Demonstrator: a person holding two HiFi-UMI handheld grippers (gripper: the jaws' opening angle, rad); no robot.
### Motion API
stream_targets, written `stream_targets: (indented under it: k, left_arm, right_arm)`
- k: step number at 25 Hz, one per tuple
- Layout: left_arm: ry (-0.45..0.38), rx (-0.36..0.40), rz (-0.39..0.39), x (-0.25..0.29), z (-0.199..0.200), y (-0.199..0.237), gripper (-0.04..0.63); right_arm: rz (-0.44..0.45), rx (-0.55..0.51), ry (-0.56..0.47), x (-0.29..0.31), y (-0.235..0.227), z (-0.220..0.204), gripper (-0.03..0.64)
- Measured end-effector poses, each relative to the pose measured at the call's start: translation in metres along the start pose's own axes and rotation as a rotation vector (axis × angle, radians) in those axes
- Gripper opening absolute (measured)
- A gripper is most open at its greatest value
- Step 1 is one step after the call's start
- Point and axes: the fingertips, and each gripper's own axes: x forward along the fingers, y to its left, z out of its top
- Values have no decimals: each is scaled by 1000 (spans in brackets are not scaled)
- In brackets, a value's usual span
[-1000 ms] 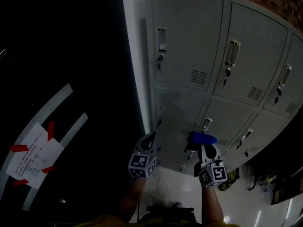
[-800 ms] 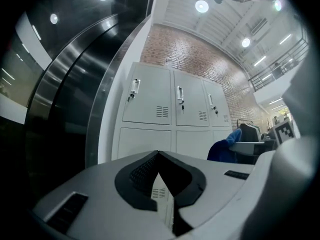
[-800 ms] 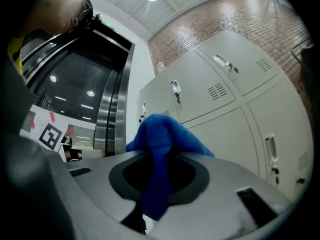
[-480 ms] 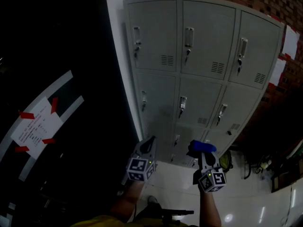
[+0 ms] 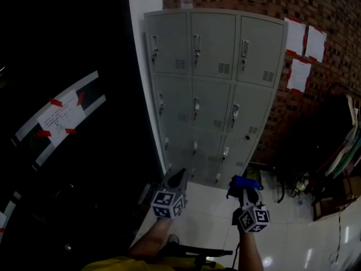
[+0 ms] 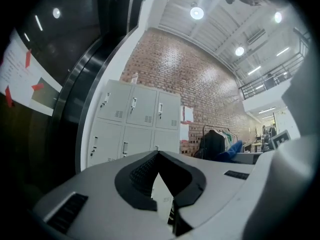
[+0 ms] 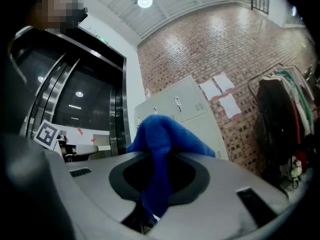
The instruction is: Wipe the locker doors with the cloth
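Blue fleecy cloth (image 7: 161, 144) sits clamped in the R claw (image 7: 156, 186), bunched over the tips w/ a tail hanging btwn the jaws. L claw (image 6: 159, 156) has its ribbed black pads together at the tips. Grey metal lockers (image 5: 208, 89), three by three, stand well ahead against a red brick wall (image 5: 321, 4). The bottom row is dim, prob. same vented doors. Pale glossy floor (image 5: 197, 222) lies below.
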Motion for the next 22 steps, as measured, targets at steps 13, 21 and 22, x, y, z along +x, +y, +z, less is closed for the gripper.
stream_targets:
  k: [13,21,22]
  left_arm:
    - [-18,10,-76,-70,13,-57,-8]
    - [5,16,-88,-95,11,-41,-8]
    - [7,17,-93,-97,12,-42,-8]
  right_arm:
    - [-40,-46,-21,-90,47,27,71]
    - [-69,-48,5,-100,74,12,71]
    - [-71,-47,6,-101,76,11,71]
